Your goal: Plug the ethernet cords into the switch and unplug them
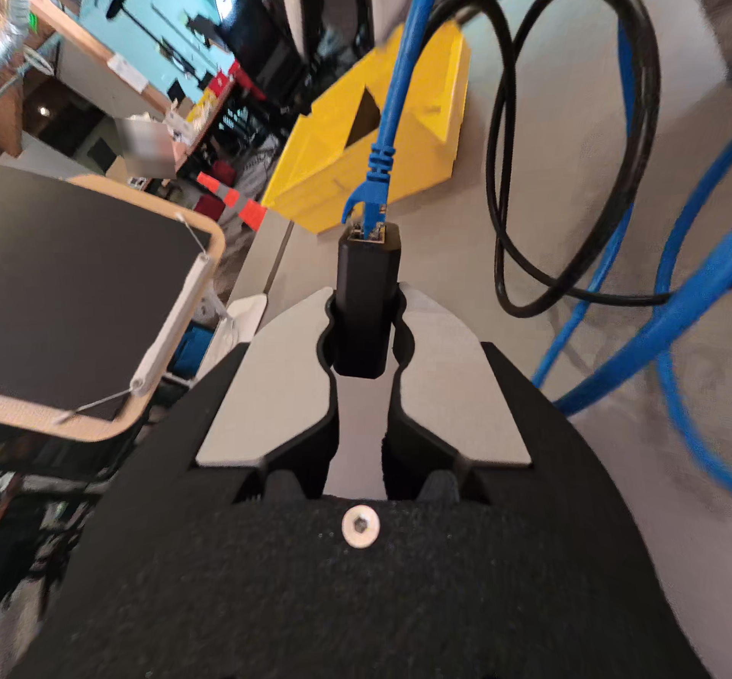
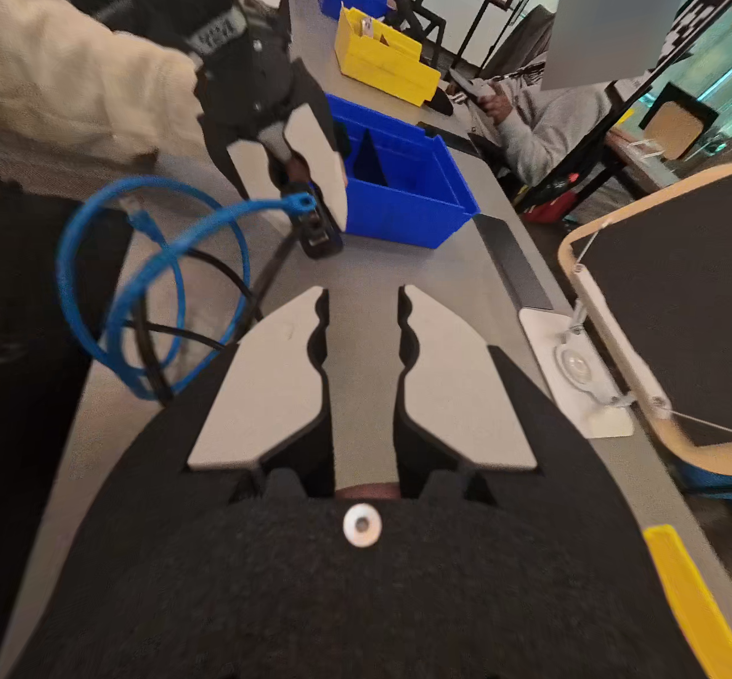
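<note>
Left wrist view, near field: left gripper (image 1: 365,303) clamped on the black switch (image 1: 366,303), both pale fingers (image 1: 285,378) pressed to its sides. The switch stands end-on, port face pointing away at 12 o'clock. A blue ethernet cord (image 1: 400,77) is seated in that face by its blue plug (image 1: 372,192) and climbs toward 12 to 1 o'clock. At 2 to 3 o'clock a black cable (image 1: 511,113) hangs in loops, with more blue cord (image 1: 657,327) sweeping across at 3 to 4 o'clock. Beyond the switch at 12 o'clock, a yellow bin (image 1: 328,168) on the grey table (image 1: 574,85). A black board with a tan rim (image 1: 79,291) fills 9 o'clock.

Right wrist view, near field: right gripper (image 2: 362,299) spread apart, nothing between its fingers (image 2: 447,382), bare grey table (image 2: 380,267) under the gap. The switch (image 2: 317,232) lies ahead at 11 o'clock, well clear of these tips, gripped by the left gripper (image 2: 295,180), which is held from a cream sleeve (image 2: 79,85). Only this view shows a loose clear plug (image 2: 130,206) on the coiled blue cord (image 2: 138,287) at 9 to 10 o'clock. Farther off: blue bin (image 2: 400,200) at 12 o'clock, touching or just behind the left gripper; I cannot tell which. Yellow bin (image 2: 380,61) beyond.

Motion blur softens the switch's ports in this view; how many are filled is unreadable.
</note>
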A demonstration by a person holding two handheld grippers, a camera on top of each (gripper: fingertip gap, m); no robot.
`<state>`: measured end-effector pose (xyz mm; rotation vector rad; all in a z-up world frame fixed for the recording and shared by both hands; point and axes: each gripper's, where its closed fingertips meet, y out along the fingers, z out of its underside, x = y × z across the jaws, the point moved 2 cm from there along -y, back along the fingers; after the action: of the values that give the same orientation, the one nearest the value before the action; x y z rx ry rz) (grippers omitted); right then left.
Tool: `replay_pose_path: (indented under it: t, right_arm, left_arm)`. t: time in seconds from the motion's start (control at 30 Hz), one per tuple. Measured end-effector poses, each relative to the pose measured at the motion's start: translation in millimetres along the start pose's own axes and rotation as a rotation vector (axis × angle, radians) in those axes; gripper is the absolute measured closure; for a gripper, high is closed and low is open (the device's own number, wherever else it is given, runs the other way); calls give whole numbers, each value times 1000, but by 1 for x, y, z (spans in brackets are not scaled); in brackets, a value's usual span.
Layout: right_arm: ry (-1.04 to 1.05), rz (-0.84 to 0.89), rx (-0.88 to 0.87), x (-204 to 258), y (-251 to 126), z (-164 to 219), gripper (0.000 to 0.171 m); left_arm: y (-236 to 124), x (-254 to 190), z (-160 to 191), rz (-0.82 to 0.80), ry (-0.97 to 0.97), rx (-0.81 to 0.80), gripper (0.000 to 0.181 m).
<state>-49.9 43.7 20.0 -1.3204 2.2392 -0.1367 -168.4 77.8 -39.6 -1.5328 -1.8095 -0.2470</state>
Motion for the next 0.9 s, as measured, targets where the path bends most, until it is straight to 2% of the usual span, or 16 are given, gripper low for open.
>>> replay_pose_path:
  t: [0.03, 0.13, 0.2, 0.27, 0.4, 0.47, 0.53, 0.63, 0.73, 0.8, 0.9]
  right_arm:
    - [-38, 8, 16, -3, 3, 5, 140]
    - [-64, -125, -4, 18, 31, 14, 135]
    - [-133, -81, -75, 25, 49, 5, 132]
    - [-136, -58, -189, 31, 58, -12, 138]
    - [-136, -16, -249, 30, 60, -17, 147]
    - [-105, -33, -173, 27, 63, -10, 148]
    - [-92, -51, -45, 25, 65, 3, 149]
    - [-193, 39, 65, 17, 61, 18, 149]
    - [-293, 125, 142, 13, 59, 22, 149]
    - [-341, 153, 165, 14, 60, 18, 149]
    - [-439, 159, 169, 23, 60, 11, 149]
  left_arm:
    - [-3, 2, -9, 6, -18, -48, 157]
    - [-7, 7, -34, 34, -95, -197, 157]
    - [-8, 7, -47, 60, -151, -296, 157]
    - [-5, 5, -54, 91, -211, -372, 157]
    - [-4, 9, -52, 165, -392, -492, 155]
    - [1, 7, -45, 198, -451, -464, 152]
    - [9, 2, -30, 254, -552, -347, 148]
    - [3, 5, -20, 333, -742, -334, 129]
    - [3, 0, -13, 445, -862, -297, 102]
    - [5, -1, -15, 495, -914, -326, 100]
    - [7, 0, -20, 566, -995, -393, 110]
